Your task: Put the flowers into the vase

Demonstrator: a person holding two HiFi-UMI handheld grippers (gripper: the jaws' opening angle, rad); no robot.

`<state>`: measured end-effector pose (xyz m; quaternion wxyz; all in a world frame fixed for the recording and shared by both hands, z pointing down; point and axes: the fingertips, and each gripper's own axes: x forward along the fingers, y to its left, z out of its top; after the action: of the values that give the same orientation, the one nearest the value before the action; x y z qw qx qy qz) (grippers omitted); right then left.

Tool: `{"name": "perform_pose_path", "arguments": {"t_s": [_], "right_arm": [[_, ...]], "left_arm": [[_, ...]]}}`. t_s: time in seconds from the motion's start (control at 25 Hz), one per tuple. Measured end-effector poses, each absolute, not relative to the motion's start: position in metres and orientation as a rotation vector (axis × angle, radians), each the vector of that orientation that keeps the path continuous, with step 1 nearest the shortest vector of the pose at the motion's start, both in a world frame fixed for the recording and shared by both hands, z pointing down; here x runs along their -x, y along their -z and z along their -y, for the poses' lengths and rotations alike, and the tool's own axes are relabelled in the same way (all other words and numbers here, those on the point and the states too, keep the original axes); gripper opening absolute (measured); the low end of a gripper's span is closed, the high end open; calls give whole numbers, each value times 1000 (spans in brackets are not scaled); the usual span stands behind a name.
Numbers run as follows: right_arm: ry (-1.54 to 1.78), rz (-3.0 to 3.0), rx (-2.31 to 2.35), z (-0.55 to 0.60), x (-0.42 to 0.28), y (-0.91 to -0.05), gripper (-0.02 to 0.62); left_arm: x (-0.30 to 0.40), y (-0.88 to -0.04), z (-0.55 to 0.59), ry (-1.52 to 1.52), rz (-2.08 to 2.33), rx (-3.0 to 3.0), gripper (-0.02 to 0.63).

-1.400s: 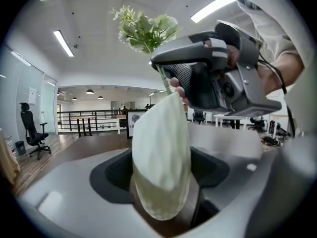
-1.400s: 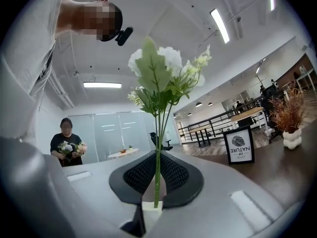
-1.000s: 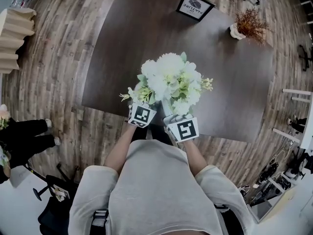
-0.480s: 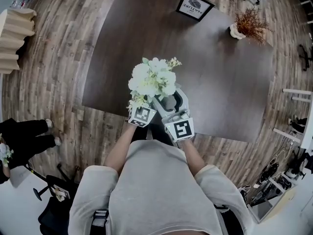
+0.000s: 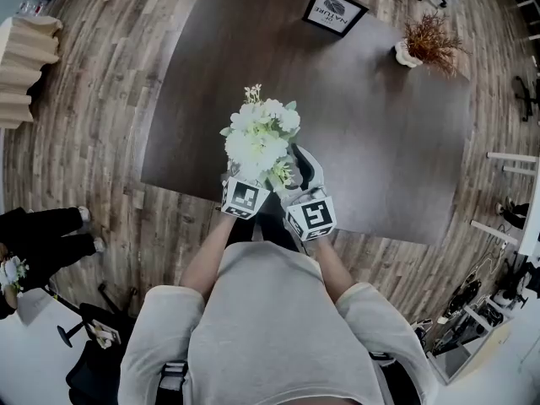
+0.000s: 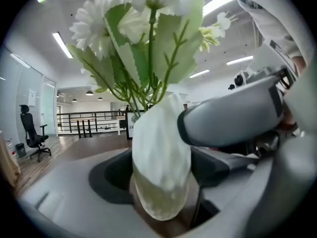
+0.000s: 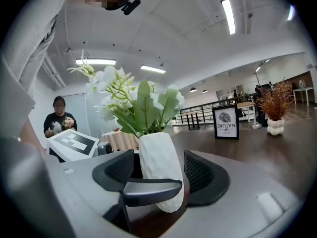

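Note:
White flowers with green leaves (image 5: 257, 133) stand in a white textured vase (image 6: 161, 152) over the near edge of the dark table (image 5: 380, 142). My left gripper (image 6: 161, 170) is shut on the vase body, its pads against both sides. My right gripper (image 7: 158, 170) straddles the same vase (image 7: 158, 162) from the right, jaws opening, with thin gaps between pads and vase. In the head view the flowers hide the vase; the right gripper (image 5: 291, 171) sits below and right of them. Its grey finger (image 6: 233, 113) crosses the left gripper view, and a left finger (image 7: 151, 190) crosses the right gripper view.
A framed sign (image 5: 336, 9) stands at the table's far edge, and a dried plant in a white pot (image 5: 430, 42) at its far right. A person holding flowers (image 7: 59, 120) stands off to the left. A beige ribbed object (image 5: 25, 57) is at far left.
The right gripper has let go of the flower stems, opened its jaws and sunk beside the vase. The bouquet has dropped lower into the vase and shifted left. The left gripper stayed put.

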<state>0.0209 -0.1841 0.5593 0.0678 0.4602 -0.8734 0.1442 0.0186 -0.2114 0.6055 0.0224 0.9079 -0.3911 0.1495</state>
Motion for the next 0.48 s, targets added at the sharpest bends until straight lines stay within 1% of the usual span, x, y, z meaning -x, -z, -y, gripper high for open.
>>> {"name": "perform_pose_path", "arguments": {"t_s": [0.32,0.4,0.44,0.48], "right_arm": [[-423,2610,-1393,191,-25,-560,322],[-418,2606,-1392,189,-27,-559,319],[-417,2606,-1391,188,-27,-559,318],[-416,2606,-1391,187,-28,-559,318]], "left_arm": [[-18,-605,214,-471,1201,-2819,342],[-20,-606,211,-478,1194,-2824,364],[-21,-606,209,-479,1187,-2826,392],[-23,-606,207,-482,1182,-2827,402]]}}
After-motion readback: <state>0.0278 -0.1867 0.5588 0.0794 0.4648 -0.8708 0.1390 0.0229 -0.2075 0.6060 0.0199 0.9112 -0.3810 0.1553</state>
